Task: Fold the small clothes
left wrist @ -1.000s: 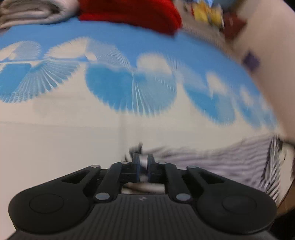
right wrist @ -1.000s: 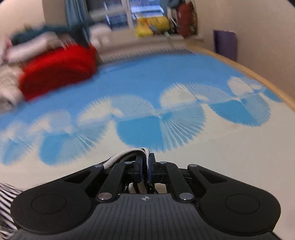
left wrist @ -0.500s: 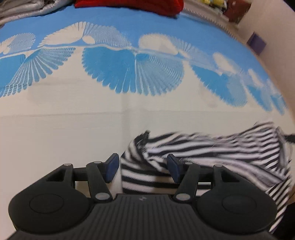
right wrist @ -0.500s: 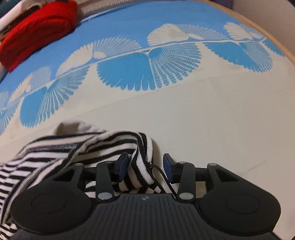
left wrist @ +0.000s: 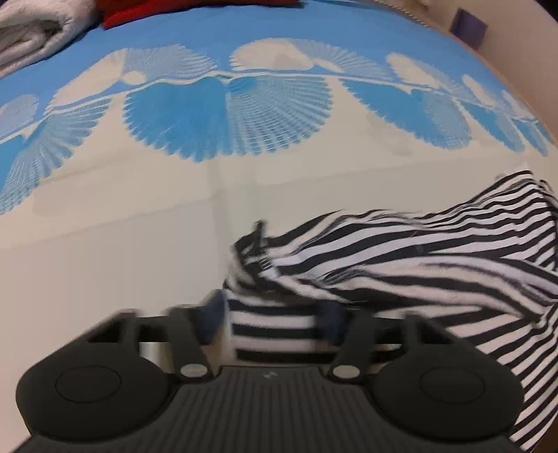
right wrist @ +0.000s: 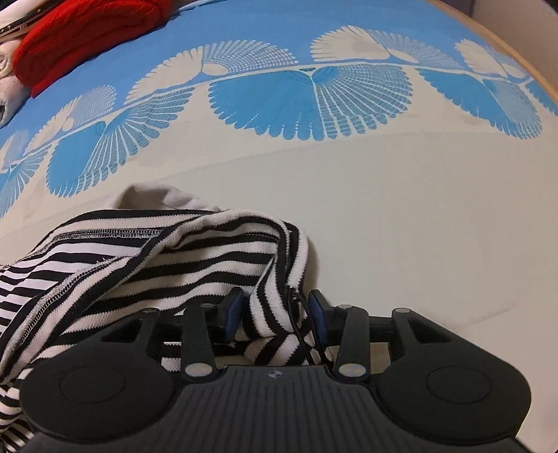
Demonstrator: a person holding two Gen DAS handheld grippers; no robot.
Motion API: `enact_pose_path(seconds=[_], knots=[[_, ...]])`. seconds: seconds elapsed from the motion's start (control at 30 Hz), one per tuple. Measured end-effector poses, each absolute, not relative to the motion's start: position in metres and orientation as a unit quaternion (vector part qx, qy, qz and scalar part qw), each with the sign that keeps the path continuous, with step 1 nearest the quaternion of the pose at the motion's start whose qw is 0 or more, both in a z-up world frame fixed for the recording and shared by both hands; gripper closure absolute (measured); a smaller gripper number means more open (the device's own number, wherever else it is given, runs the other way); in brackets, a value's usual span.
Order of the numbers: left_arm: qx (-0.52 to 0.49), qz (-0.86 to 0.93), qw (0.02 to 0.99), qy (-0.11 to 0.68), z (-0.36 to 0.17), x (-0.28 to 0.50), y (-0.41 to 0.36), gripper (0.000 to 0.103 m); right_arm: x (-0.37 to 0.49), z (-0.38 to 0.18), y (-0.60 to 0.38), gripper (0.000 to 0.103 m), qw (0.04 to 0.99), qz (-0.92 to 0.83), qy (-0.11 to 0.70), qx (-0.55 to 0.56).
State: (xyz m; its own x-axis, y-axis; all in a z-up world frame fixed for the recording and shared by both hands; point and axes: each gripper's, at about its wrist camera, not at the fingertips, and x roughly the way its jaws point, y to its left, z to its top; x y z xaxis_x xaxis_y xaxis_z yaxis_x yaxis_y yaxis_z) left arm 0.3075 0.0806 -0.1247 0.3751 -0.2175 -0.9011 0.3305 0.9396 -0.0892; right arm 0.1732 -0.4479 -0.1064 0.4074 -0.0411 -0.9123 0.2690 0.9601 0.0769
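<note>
Both grippers' jaws closing around striped garment (right wrist: pixel 146 265), left gripper (left wrist: pixel 273 322) blurred, contact unclear, right gripper (right wrist: pixel 275 315) pads apart.

Black-and-white stripes on the shirt (right wrist: pixel 146 265) bunched at the black right tool (right wrist: pixel 275 313), blue pads either side of the fabric. Ahead of the tool, the bed sheet (right wrist: pixel 401 216) runs cream, then bright blue with fan shapes. Far left, a red knit (right wrist: pixel 80 35); past the left tool (left wrist: pixel 272 324), a grey-white towel (left wrist: pixel 35 31).
</note>
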Motion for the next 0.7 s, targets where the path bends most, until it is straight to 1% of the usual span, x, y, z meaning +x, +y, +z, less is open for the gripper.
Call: enact_pose_path(seconds=[0.03, 0.07, 0.13, 0.23, 0.3, 0.33, 0.4, 0.5, 0.57, 0.6, 0.63, 0.67, 0.7], knots=[[0.056, -0.168, 0.830, 0.530, -0.123, 0.308, 0.079, 0.092, 0.174, -0.105, -0.448, 0.075, 0.835, -0.091, 0.532, 0.107], [0.060, -0.173, 0.833, 0.523, -0.120, 0.308, 0.077, 0.094, 0.173, -0.102, -0.448, 0.080, 0.839, -0.089, 0.525, 0.108], [0.055, -0.176, 0.848, 0.496, -0.106, 0.307, 0.081, 0.095, 0.172, -0.092, -0.449, 0.087, 0.856, -0.087, 0.496, 0.113], [0.004, -0.143, 0.881, 0.450, -0.081, 0.309, 0.104, 0.096, 0.167, -0.064, -0.461, 0.089, 0.890, -0.106, 0.420, 0.144], [-0.020, -0.115, 0.895, 0.430, -0.072, 0.309, 0.118, 0.096, 0.162, -0.046, -0.471, 0.090, 0.907, -0.145, 0.361, 0.159], [-0.023, -0.099, 0.899, 0.427, -0.071, 0.310, 0.121, 0.098, 0.161, -0.043, -0.474, 0.090, 0.909, -0.160, 0.347, 0.165], [-0.012, -0.062, 0.894, 0.444, -0.080, 0.313, 0.124, 0.098, 0.165, -0.047, -0.476, 0.090, 0.902, -0.186, 0.352, 0.169], [-0.016, -0.053, 0.862, 0.504, -0.101, 0.320, 0.124, 0.096, 0.179, -0.063, -0.469, 0.090, 0.885, -0.193, 0.398, 0.147], [0.009, -0.047, 0.860, 0.507, -0.101, 0.318, 0.120, 0.095, 0.186, -0.070, -0.465, 0.089, 0.875, -0.199, 0.423, 0.127], [0.013, -0.042, 0.863, 0.504, -0.096, 0.316, 0.119, 0.089, 0.187, -0.072, -0.466, 0.088, 0.869, -0.209, 0.432, 0.122], [0.009, -0.036, 0.864, 0.502, -0.092, 0.316, 0.120, 0.074, 0.186, -0.074, -0.466, 0.083, 0.865, -0.221, 0.435, 0.120], [0.003, -0.022, 0.869, 0.495, -0.085, 0.313, 0.122, 0.069, 0.182, -0.073, -0.467, 0.078, 0.862, -0.237, 0.432, 0.120], [0.000, -0.014, 0.874, 0.485, -0.079, 0.310, 0.124, 0.069, 0.179, -0.070, -0.468, 0.077, 0.861, -0.250, 0.427, 0.119]])
